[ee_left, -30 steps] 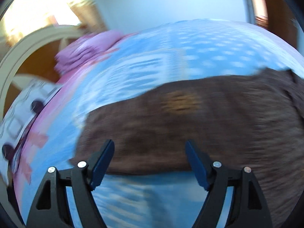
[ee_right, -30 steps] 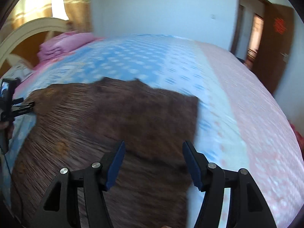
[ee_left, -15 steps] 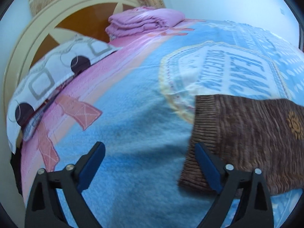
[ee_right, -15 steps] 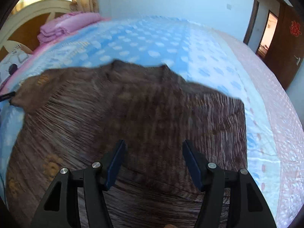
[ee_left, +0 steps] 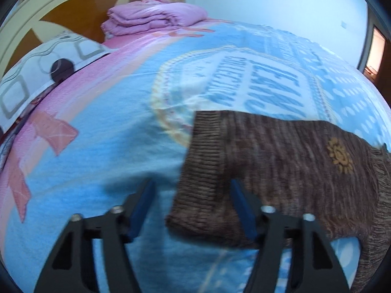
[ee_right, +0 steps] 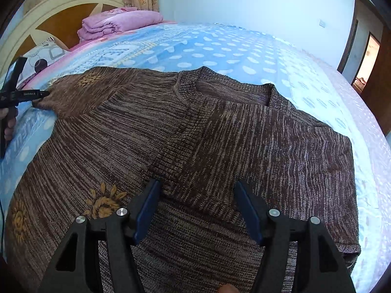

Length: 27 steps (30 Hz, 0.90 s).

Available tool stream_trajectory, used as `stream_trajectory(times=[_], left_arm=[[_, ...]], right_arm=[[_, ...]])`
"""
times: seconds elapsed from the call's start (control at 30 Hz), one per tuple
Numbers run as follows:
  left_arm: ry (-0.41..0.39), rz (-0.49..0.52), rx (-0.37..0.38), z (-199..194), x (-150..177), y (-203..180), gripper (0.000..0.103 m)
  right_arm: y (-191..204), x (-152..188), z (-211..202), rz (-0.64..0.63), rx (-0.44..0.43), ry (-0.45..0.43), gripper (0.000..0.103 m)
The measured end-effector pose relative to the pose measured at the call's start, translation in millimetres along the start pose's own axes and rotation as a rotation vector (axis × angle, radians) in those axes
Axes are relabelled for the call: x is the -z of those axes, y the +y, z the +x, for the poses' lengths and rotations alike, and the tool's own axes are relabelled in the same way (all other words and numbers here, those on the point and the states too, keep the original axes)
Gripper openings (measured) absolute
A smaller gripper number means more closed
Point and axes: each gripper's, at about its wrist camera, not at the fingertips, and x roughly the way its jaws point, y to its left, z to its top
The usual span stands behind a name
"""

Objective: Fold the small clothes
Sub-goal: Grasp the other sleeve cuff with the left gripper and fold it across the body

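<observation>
The brown sweater (ee_right: pixel 200 146) runs off the right wrist view's near edge, its hem unseen. In the left wrist view only one sleeve (ee_left: pixel 281 171) shows, smeared by motion blur; the cuff perhaps lies between the left gripper's (ee_left: pixel 191 207) spread fingers, contact unclear.

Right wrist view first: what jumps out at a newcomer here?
A brown knit sweater with yellow flower motifs fills the view, spread on the blue patterned bedspread, its right sleeve folded across the chest. At the left sleeve cuff sits the open left hand-held gripper. A folded pink quilt rests by the headboard.
</observation>
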Motion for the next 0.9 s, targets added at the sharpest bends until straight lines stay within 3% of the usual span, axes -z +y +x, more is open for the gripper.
stream_trajectory(times=[0.03,0.1,0.3,0.53,0.9], left_arm=[[0.001,0.009,0.010,0.2,-0.4,-3.2,0.044],[0.007,0.031,0.050,-0.4,-3.2,-9.9,0.009],[-0.003,0.064,0.064,-17.0,-11.8,-20.4,0.008],[-0.065,0.001,0.096,-50.8,-38.5,-22.0,0.008],[-0.140,0.025,0.212,-120.8,-67.7,-88.8,0.008]], right_arm=[[0.8,0.0,-1.6,-0.005,0.007,-0.002,0.065],[2.2,-2.6,-4.3,0.005,0.001,-0.005,0.065],[-24.7,12.5,-40.1,0.095,-0.033,-0.058,0.065],[-62.2,35.9,-77.3,0.151,-0.002,-0.079,0.065],[-89.2,64.4,-109.5,0.203,0.019,-0.122,0.065]])
